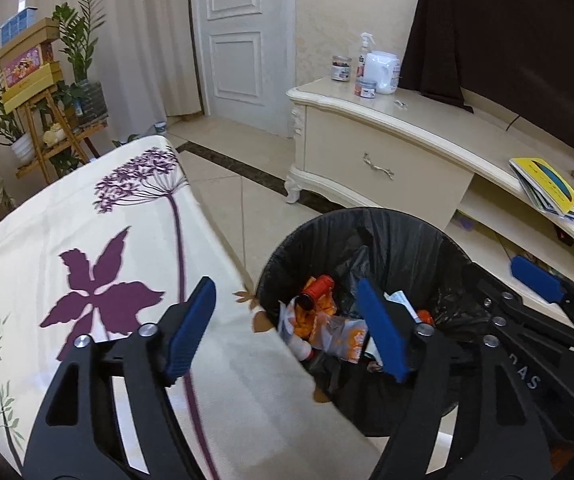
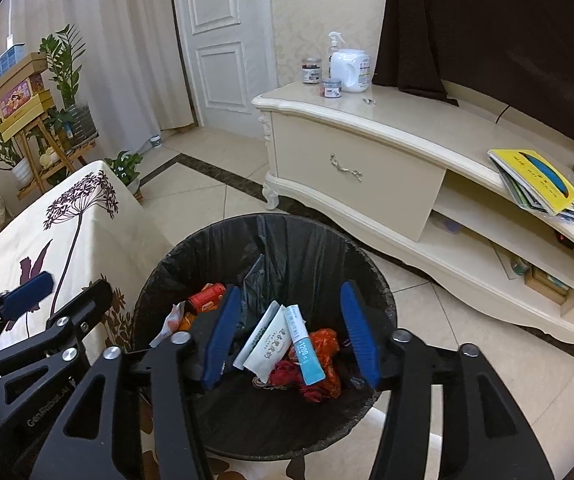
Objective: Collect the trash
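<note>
A round trash bin (image 2: 263, 240) lined with a black bag is seen on the floor beside the flowered table (image 1: 87, 240), and it is filled with an orange can (image 2: 206, 297), white packets (image 2: 265, 338), a blue-and-white tube (image 2: 302, 346) and what may be crumpled red wrappers (image 2: 321, 350). The left gripper (image 1: 291, 332) and the right gripper (image 2: 293, 334) are held over the bin with their blue pads apart, and nothing is pinched between them.
</note>
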### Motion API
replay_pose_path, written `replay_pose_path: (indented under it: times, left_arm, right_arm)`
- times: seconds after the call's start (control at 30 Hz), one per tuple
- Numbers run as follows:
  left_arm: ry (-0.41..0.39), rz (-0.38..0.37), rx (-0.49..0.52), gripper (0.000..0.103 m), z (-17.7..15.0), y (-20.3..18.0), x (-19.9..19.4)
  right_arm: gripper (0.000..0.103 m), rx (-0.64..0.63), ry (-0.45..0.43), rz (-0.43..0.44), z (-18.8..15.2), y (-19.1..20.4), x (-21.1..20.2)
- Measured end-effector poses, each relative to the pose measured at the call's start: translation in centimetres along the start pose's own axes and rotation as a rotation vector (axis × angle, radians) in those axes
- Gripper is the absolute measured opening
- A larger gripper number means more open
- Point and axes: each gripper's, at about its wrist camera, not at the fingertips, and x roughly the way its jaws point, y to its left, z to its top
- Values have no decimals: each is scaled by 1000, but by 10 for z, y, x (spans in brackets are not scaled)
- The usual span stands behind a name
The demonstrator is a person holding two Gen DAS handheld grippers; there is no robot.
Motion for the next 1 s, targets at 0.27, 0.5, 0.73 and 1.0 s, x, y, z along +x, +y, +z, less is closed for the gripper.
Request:
replay_pose_path:
  times: [0.27,0.5,0.73,1.0]
  left_arm:
    - [-11,36,-32,88,-7,18,-19]
    - [-20,54,-62,90,-18,36,-43]
    - [-59,96,-56,92,-30,47,-71]
    - [-67,112,-78,93,-43,60,-91]
  right_arm:
    - [69,3,-27,-25,-5,4,-16]
    - [75,-18,-48,-36,-17,15,-35]
    - [78,-40,-79,-49,-28,28,-58]
    - [79,-48,-93,-47,-38,37,-77]
